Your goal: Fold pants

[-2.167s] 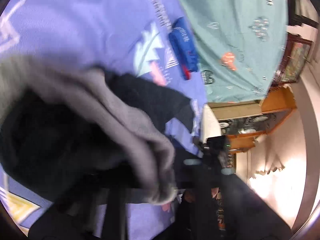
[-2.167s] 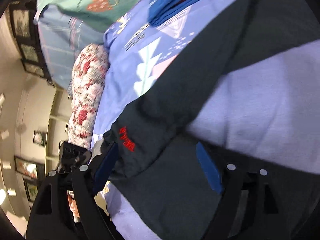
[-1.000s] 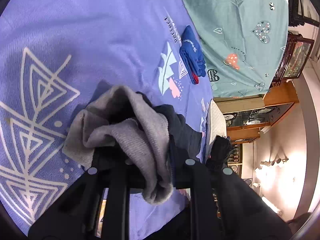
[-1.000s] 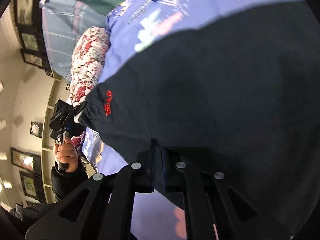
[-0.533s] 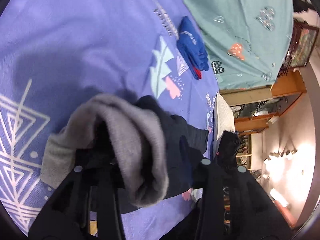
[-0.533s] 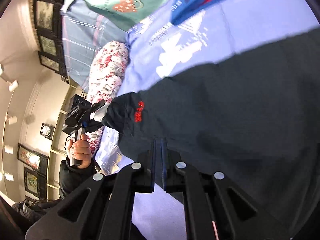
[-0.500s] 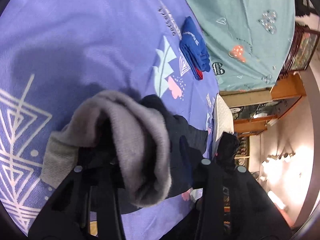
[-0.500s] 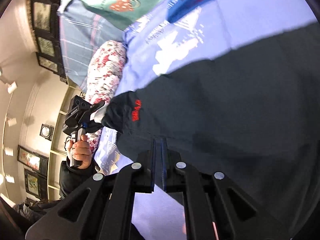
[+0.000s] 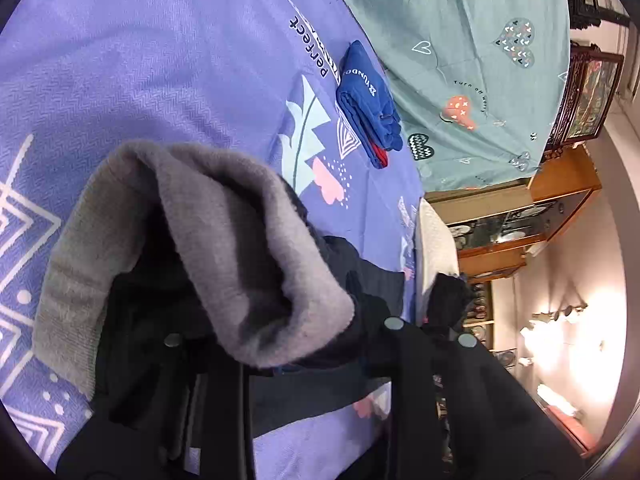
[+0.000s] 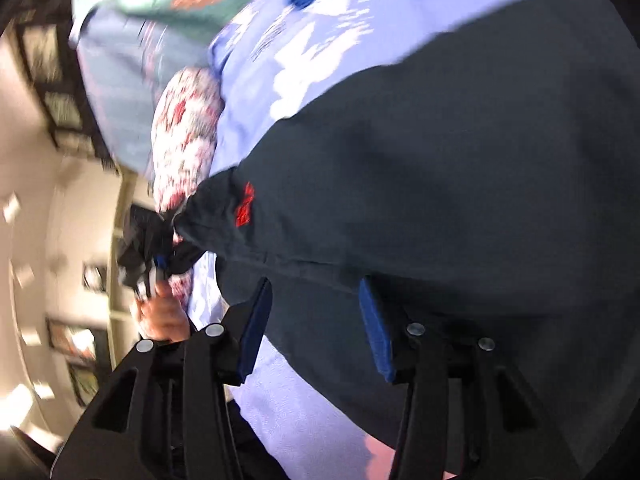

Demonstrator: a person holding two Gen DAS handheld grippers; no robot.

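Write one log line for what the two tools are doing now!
left tool: closing on pants | right tool: opening, pants edge between pads | purple sheet

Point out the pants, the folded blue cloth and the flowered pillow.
pants (image 10: 460, 184): right wrist view, dark outer fabric.
folded blue cloth (image 9: 370, 98): left wrist view, its top face.
flowered pillow (image 10: 186, 132): right wrist view, its middle.

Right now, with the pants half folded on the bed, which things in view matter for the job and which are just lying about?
Part of the job:
- dark pants with the grey lining
- left gripper, jaws closing with the cuff between them
- right gripper, jaws opening over the pants
- purple bedspread, the folding surface

Lying about:
- folded blue garment
- floral pillow
- teal sheet
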